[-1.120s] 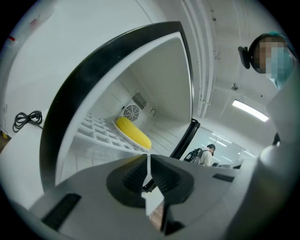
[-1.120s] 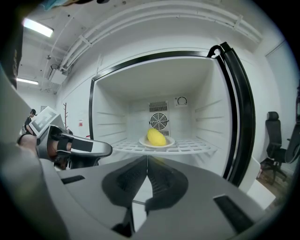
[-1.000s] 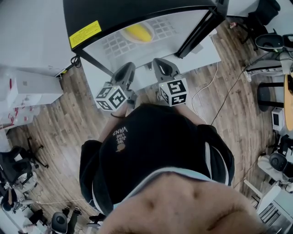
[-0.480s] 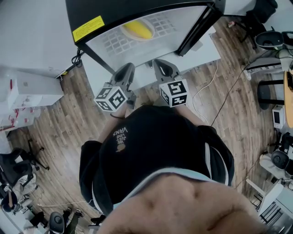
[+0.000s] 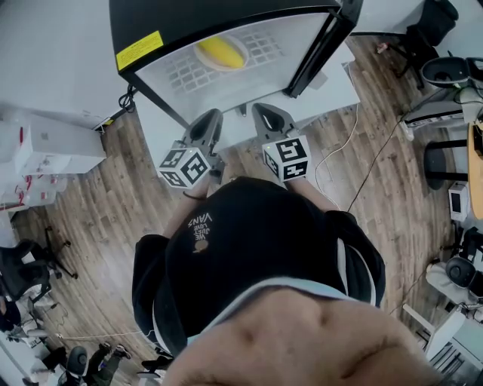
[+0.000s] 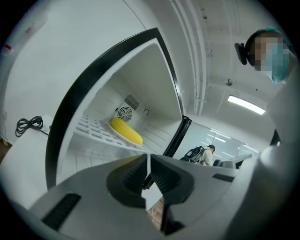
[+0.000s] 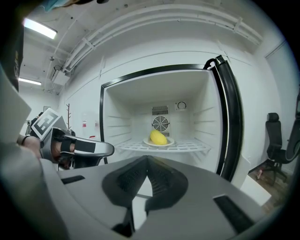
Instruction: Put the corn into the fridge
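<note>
The yellow corn (image 5: 221, 51) lies on a white plate (image 7: 167, 142) on the wire shelf (image 7: 187, 147) inside the open fridge (image 5: 143, 22). It also shows in the left gripper view as the corn (image 6: 125, 131), near the back-wall fan. My left gripper (image 5: 213, 115) and right gripper (image 5: 261, 110) hover side by side in front of the fridge opening, apart from the corn. Both are shut with nothing between their jaws. In the right gripper view, the left gripper (image 7: 105, 149) shows at the left. The right gripper (image 7: 146, 161) points at the shelf.
The fridge door (image 5: 323, 47) stands open at the right, its black edge (image 7: 229, 126) beside the opening. The fridge rests on a white base (image 5: 332, 87). A cable (image 5: 343, 143) trails on the wood floor. Office chairs (image 5: 445, 71) stand right, white boxes (image 5: 53, 143) left.
The right gripper has edged slightly back from the fridge. The left gripper has barely moved. Both stay shut, and the corn stays on its plate.
</note>
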The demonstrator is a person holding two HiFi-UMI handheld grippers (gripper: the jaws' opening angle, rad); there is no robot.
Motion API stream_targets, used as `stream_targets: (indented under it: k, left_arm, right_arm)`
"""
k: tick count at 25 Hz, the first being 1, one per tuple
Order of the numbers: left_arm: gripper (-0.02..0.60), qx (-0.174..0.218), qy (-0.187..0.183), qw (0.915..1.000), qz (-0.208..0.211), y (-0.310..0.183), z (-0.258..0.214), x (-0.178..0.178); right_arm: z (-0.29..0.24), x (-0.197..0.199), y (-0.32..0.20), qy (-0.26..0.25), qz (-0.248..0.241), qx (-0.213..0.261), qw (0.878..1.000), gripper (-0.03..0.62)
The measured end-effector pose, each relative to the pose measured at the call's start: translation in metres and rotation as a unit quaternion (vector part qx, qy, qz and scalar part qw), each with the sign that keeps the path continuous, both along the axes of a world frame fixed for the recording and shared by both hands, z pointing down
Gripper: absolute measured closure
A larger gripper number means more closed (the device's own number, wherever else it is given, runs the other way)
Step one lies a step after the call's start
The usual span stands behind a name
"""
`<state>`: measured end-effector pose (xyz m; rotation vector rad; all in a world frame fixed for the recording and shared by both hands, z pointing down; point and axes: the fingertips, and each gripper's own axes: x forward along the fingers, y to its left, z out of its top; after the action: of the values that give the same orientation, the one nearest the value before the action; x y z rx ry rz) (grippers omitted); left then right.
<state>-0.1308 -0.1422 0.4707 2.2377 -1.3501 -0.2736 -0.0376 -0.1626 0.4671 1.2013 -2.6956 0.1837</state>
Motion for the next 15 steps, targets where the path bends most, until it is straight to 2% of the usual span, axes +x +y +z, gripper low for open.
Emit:
stream_targets:
  k: [15]
  left_arm:
    - [0.548,-0.012,-0.009,0.9991,-0.040,0.028,0.001,0.032]
  right_arm:
    - [0.000,0.031,0.022,-0.002,-0.039,-0.005,0.999,0.582]
